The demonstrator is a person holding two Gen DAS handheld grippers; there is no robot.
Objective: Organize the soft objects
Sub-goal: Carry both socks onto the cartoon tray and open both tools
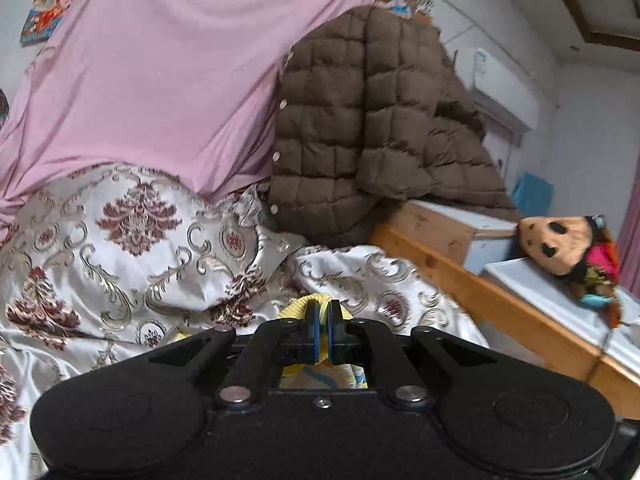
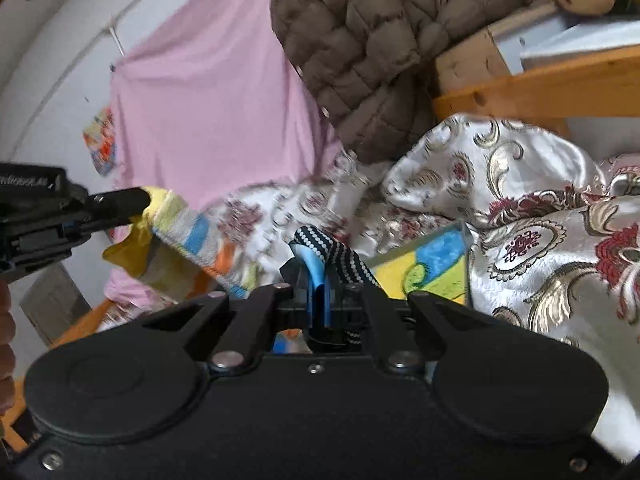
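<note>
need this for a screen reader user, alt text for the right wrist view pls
The right gripper, shut, pinches a dotted black strap over a bed draped in a white floral quilt. At left, the left gripper grips a yellow striped towel; a brown puffer jacket hangs behind.

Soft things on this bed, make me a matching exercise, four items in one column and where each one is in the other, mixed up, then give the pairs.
Things:
1. brown quilted jacket
2. pink sheet
3. stuffed doll
4. yellow towel

Places:
A. hanging against the wall
B. lying on the pale shelf beyond the wooden rail
C. pinched in the left gripper
D. draped over the wooden box by the bed's edge

Pairs: 1-D, 2-A, 3-B, 4-C
</note>
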